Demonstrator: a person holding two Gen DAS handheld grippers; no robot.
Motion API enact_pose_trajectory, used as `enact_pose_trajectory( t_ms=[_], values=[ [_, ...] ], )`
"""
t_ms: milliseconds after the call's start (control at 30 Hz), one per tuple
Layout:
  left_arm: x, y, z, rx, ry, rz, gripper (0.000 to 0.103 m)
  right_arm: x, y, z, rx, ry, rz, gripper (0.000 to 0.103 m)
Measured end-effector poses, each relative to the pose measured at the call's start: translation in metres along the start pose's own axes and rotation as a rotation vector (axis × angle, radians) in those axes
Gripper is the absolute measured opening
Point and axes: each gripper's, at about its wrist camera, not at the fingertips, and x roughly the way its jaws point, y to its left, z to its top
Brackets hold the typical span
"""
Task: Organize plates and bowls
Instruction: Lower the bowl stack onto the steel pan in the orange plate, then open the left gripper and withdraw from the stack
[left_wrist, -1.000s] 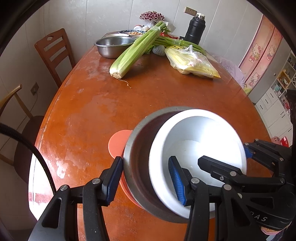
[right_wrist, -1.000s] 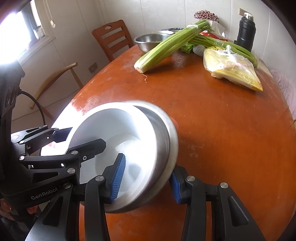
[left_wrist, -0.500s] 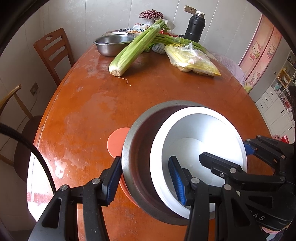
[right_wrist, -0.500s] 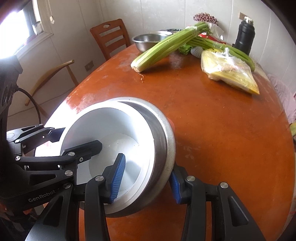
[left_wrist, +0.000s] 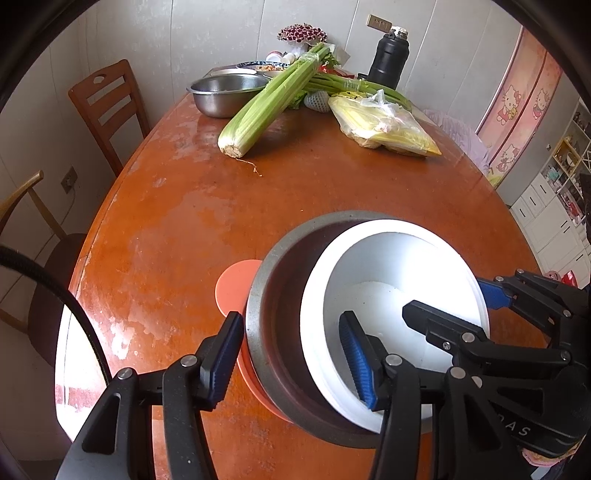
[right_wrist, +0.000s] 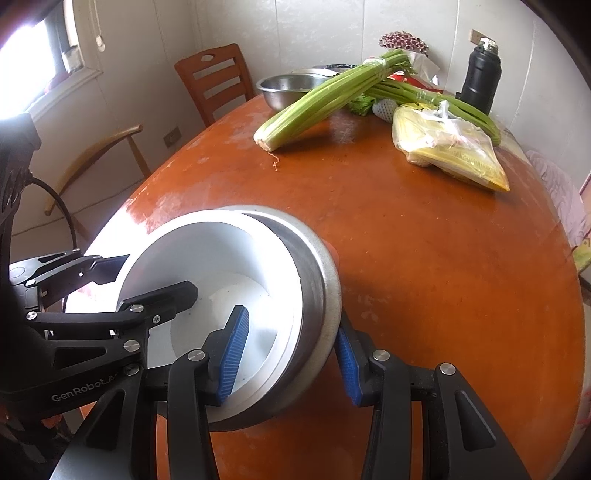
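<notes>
A white bowl (left_wrist: 402, 280) sits nested inside a steel bowl (left_wrist: 280, 280), on an orange plate (left_wrist: 236, 284) at the near end of the round table. My left gripper (left_wrist: 291, 354) is shut on the left rims of the stacked bowls, one finger outside the steel wall and one inside the white bowl. My right gripper (right_wrist: 291, 350) is shut on the opposite rims of the white bowl (right_wrist: 207, 266) and steel bowl (right_wrist: 317, 280) the same way. The stack tilts a little. Each gripper shows in the other's view.
On the far half of the brown table (left_wrist: 295, 192) lie a celery bunch (left_wrist: 269, 103), a bag of yellow food (left_wrist: 384, 125), a steel basin (left_wrist: 225, 92) and a black flask (left_wrist: 388, 59). Wooden chairs (left_wrist: 107, 107) stand at the left.
Both grippers and the bowl stack have drawn back toward the near table edge and risen slightly; the far items look farther off. The grips are unchanged.
</notes>
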Motion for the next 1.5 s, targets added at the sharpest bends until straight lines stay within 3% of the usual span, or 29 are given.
enact_pose_trajectory(
  t_ms=[533,867,1500],
  values=[
    [-0.021,0.002,0.001,-0.013,-0.059,0.024,0.063,-0.011,-0.005,-0.001,0.029,-0.042,-0.014,0.049],
    [-0.053,-0.004,-0.006,-0.013,-0.136,0.078,0.065,-0.043,-0.002,-0.004,0.024,-0.129,-0.01,0.051],
    [-0.085,-0.043,-0.079,-0.032,-0.191,0.132,0.069,-0.085,0.003,-0.082,0.005,-0.171,-0.014,0.058]
  ],
)
